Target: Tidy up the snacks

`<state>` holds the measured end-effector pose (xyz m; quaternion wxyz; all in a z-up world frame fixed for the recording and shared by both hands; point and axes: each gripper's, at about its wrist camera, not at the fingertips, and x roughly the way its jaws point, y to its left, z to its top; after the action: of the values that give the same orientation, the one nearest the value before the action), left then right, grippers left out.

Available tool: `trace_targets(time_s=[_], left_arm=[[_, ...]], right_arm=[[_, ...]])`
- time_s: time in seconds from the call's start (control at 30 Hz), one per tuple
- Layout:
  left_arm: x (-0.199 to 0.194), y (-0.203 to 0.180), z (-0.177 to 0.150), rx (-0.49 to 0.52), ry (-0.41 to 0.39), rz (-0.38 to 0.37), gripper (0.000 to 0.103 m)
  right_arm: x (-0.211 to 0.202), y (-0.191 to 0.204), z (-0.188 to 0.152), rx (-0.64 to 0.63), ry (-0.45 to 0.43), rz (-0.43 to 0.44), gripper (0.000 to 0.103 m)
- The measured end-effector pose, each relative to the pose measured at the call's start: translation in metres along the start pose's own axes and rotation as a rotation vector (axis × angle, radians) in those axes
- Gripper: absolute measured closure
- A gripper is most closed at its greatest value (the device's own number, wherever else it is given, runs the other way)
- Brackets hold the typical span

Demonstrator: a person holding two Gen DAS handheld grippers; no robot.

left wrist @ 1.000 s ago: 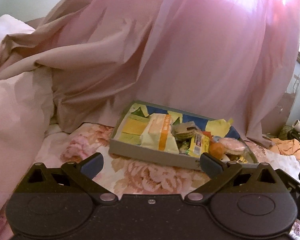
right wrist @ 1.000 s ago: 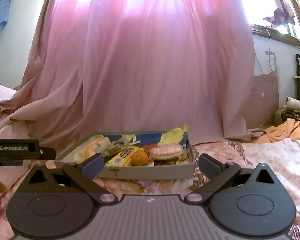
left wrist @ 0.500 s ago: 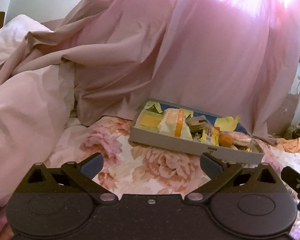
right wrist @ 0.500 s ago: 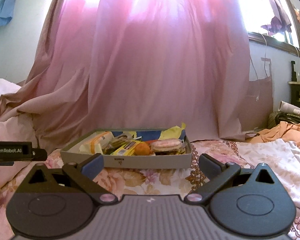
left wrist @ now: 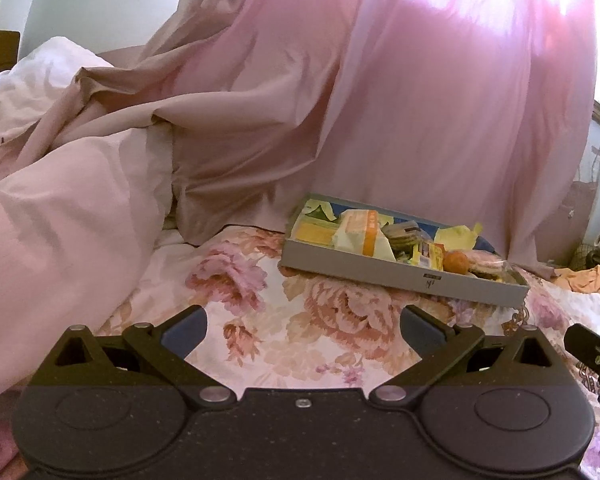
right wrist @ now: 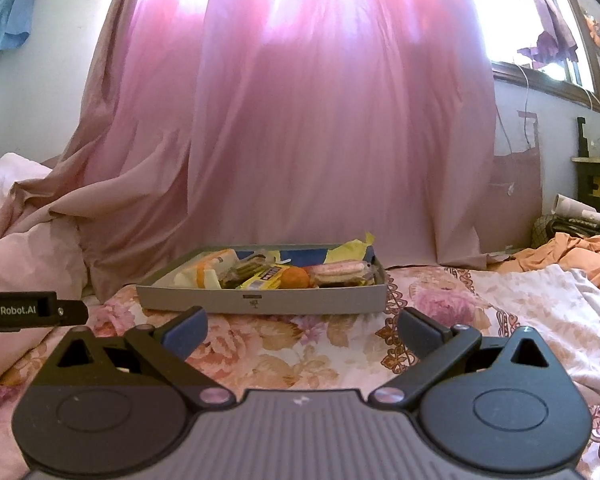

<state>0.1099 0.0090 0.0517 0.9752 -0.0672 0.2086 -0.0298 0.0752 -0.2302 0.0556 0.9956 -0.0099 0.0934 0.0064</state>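
Observation:
A shallow grey cardboard tray (left wrist: 380,274) (right wrist: 300,300) lies on the flowered bedspread, filled with snacks. In it are a pale packet with an orange stripe (left wrist: 362,236) (right wrist: 204,274), a yellow wrapped bar (right wrist: 266,280), a small orange round snack (left wrist: 456,262) (right wrist: 295,279) and a pink packet of wafers (right wrist: 340,269). My left gripper (left wrist: 302,326) is open and empty, well short of the tray. My right gripper (right wrist: 302,326) is open too, with nothing between its fingers, a little in front of the tray's near wall.
A pink curtain (right wrist: 300,140) hangs just behind the tray. A bunched pale duvet (left wrist: 60,220) rises at the left. Orange cloth (right wrist: 572,252) and clutter lie at the right. The other gripper's black body (right wrist: 20,311) shows at the left edge of the right wrist view.
Both grippers have drawn back from the tray, which now looks smaller and farther off. The left view has also swung left, showing more duvet. Both stay open.

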Motion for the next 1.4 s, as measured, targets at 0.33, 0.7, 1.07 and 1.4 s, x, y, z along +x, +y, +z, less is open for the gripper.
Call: trace_targets(time_s=[0.33,0.7,1.07,1.4], left_arm=[[-0.015,0.007,-0.010,0.008,-0.004,0.017,0.001],[-0.025,0.014,-0.018,0.005,-0.008,0.039,0.001],[-0.027,0.018,-0.035,0.024,-0.010,0.048,0.001],[-0.024,0.019,-0.042,0.034,-0.013,0.048,0.001]], right_arm=[[-0.013,0.006,-0.004,-0.004,-0.005,0.007,0.000],[-0.020,0.014,-0.009,-0.014,0.000,0.019,0.000],[-0.021,0.021,-0.027,-0.016,0.036,0.029,0.000],[-0.016,0.018,-0.037,0.000,0.053,-0.001,0.000]])
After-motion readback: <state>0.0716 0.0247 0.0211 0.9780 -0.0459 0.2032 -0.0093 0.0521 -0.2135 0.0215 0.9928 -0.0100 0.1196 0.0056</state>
